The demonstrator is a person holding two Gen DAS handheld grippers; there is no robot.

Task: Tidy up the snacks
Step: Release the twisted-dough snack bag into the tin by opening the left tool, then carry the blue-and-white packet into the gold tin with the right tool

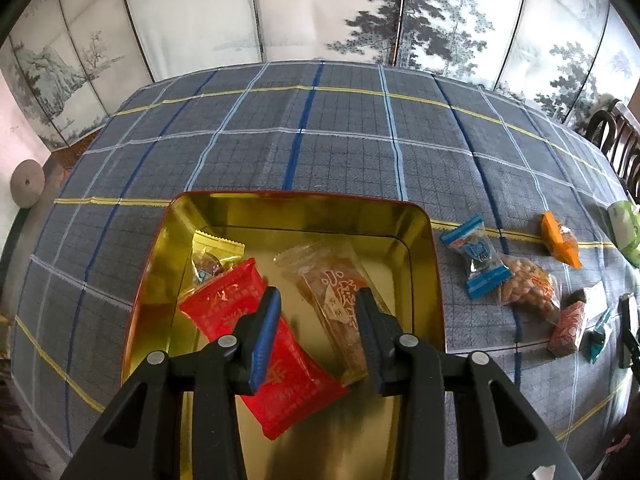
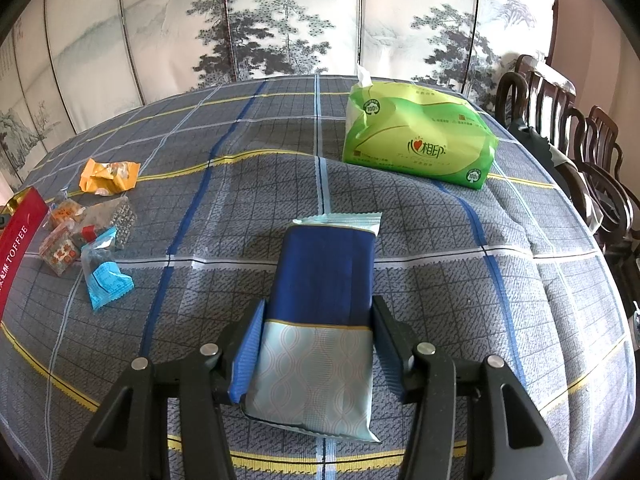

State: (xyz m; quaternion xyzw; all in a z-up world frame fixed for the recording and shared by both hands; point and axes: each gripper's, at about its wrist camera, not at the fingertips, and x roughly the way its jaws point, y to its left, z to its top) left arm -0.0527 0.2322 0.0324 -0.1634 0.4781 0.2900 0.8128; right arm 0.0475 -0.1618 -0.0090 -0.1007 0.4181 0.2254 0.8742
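An open gold tin (image 1: 296, 212) with a red rim lies on the plaid cloth. Inside it are a red packet (image 1: 236, 308), a clear packet of orange snack (image 1: 332, 280) and a yellow-wrapped sweet (image 1: 212, 256). My left gripper (image 1: 319, 298) hovers over the tin, open, with nothing between its fingers. The red packet lies under its left finger and the clear packet under its right. In the right wrist view my right gripper (image 2: 319, 306) is shut on a dark blue and pale blue packet (image 2: 324, 272), held above the cloth. The tin's red side (image 2: 16, 248) shows at far left.
Loose snacks lie right of the tin: a blue-ended candy (image 1: 478, 256), a peanut bag (image 1: 528, 288), an orange packet (image 1: 560, 240), a pink packet (image 1: 568, 328). A green tissue pack (image 2: 416, 136) sits at the back. Dark wooden chairs (image 2: 580, 152) line the right edge; a painted screen stands behind.
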